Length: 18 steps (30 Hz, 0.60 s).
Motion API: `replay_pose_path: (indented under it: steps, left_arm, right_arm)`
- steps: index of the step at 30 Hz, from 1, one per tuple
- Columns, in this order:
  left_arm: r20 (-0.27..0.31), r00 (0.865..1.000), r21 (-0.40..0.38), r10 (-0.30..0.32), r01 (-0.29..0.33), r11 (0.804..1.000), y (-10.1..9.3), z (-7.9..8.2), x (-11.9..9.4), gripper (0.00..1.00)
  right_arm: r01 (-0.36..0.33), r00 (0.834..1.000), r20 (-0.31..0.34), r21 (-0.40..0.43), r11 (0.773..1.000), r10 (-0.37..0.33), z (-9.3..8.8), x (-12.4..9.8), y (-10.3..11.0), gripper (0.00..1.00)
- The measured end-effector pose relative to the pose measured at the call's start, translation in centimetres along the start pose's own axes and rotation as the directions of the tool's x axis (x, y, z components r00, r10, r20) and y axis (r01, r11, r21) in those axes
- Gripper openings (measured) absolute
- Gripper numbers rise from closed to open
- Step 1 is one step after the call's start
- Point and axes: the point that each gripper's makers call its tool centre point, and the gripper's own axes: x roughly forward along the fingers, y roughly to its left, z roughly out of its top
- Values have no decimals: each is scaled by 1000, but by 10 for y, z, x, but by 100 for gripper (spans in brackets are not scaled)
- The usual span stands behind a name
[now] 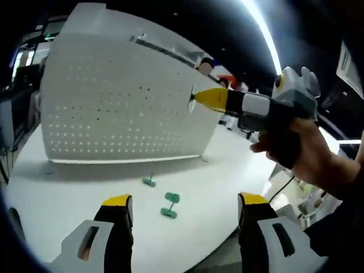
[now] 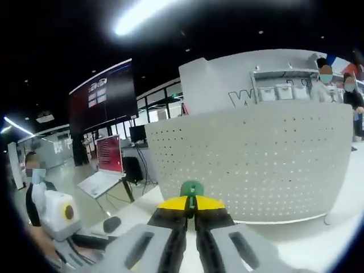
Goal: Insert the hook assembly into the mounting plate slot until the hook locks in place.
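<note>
Standing upright on the white bench (image 1: 68, 187), the pegboard (image 1: 114, 108) faced both views. In the left claw view we saw the right claw (image 1: 196, 99) come in from the right, held in a hand (image 1: 307, 151), its yellow tips closed on a green hook (image 1: 192, 98) right at the pegboard face. We could not tell whether the hook had entered a hole. In the right claw view we saw the same claw (image 2: 191, 202), jaws together, gripping that hook (image 2: 191, 189) in front of the pegboard (image 2: 256, 165). We noted the left claw (image 1: 185, 200) open, jaws well apart, holding nothing, low over the bench. Two more green hooks lay on the bench between pegboard and left claw: one small (image 1: 149, 181), one larger (image 1: 169, 205), apart from each other.
</note>
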Motion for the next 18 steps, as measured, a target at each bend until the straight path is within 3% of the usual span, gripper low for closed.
replay_pose_path:
  steps: [5, 9, 18]
  left_arm:
    - [1, 1000, 6, 12, -12, 1000, 6, 2, -4, 82]
    - [22, 1000, -26, -7, 8, 1000, 6, 8, -3, 91]
    - [18, 1000, -16, -24, 24, 1000, 5, 9, 0, 99]
  right_arm:
    - [29, 1000, 9, -11, 1000, -29, 6, 8, -6, 0]
    - [48, 999, 19, -29, 998, -48, 12, 15, -10, 0]
    - [89, 995, 49, -26, 996, -87, 32, 34, -20, 0]
